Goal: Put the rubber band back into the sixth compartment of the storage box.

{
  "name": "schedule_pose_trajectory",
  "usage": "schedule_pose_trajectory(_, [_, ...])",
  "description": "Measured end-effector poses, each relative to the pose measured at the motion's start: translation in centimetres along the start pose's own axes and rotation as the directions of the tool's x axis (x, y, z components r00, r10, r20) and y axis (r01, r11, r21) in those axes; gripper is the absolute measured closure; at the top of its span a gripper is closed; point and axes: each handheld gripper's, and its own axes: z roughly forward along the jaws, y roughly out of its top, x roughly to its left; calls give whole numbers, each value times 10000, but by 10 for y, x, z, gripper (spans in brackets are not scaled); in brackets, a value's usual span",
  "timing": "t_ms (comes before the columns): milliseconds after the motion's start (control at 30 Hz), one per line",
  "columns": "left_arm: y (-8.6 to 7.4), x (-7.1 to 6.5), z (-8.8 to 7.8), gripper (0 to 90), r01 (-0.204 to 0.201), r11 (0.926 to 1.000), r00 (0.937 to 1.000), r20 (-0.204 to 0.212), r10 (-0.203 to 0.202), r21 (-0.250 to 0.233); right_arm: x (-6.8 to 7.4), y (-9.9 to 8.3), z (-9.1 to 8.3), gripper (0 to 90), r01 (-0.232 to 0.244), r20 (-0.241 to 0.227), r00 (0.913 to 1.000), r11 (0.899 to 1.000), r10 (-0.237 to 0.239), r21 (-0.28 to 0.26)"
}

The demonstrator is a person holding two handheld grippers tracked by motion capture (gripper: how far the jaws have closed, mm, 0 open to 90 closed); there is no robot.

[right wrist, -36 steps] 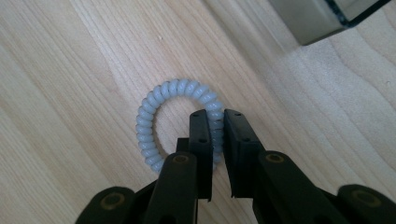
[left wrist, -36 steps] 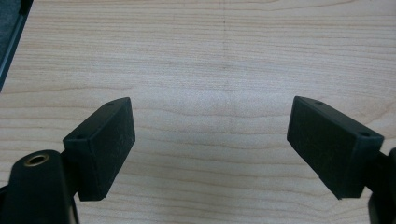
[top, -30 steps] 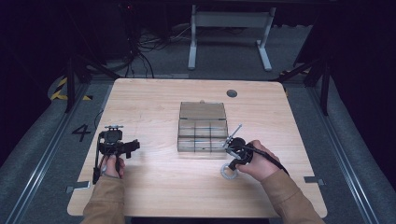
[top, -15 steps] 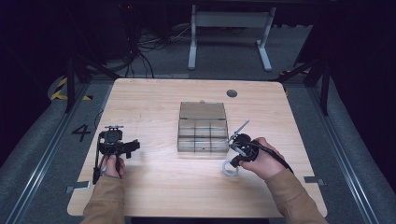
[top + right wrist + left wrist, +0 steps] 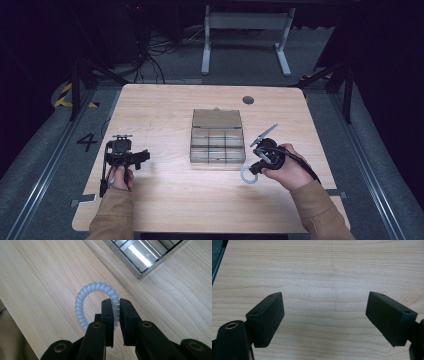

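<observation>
The right gripper [image 5: 115, 302] is clamped on the coil hair tie [image 5: 93, 287], which loops beyond its fingertips; next, probably carry it to the box [image 5: 140, 257]. Left gripper [image 5: 324, 312] rests, jaws apart

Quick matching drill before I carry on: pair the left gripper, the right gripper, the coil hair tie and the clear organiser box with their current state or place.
Things:
1. left gripper
2. right gripper
3. coil hair tie
4. clear organiser box

States or places:
A. lid open, at the table's middle
B. fingers wide apart over bare wood
C. pale ring pinched between two fingers
D. fingers closed on something

Pairs: 1-B, 2-D, 3-C, 4-A
</observation>
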Motion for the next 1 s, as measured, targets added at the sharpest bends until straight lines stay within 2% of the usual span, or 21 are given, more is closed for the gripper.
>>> schedule_pose_trajectory(267, [0, 1, 0, 159, -8, 10000, 10000, -35, 8, 60, 3, 8, -5, 827, 143, 173, 9997, 9998, -145, 133])
schedule_pose_trajectory(500, [0, 2, -1, 159, 58, 10000, 10000, 1, -58, 20, 3, 16, -15, 827, 245, 56, 9997, 9997, -245, 26])
schedule_pose_trajectory(667, [0, 3, -1, 159, 125, 9999, 9999, -4, -125, -8, 2, 31, -21, 827, 446, 138, 9989, 9989, -448, 160])
schedule_pose_trajectory(1000, [1, 4, -2, 159, 141, 9999, 9999, 5, -141, -9, -3, 49, -32, 827, 442, 77, 9990, 9990, -443, 56])
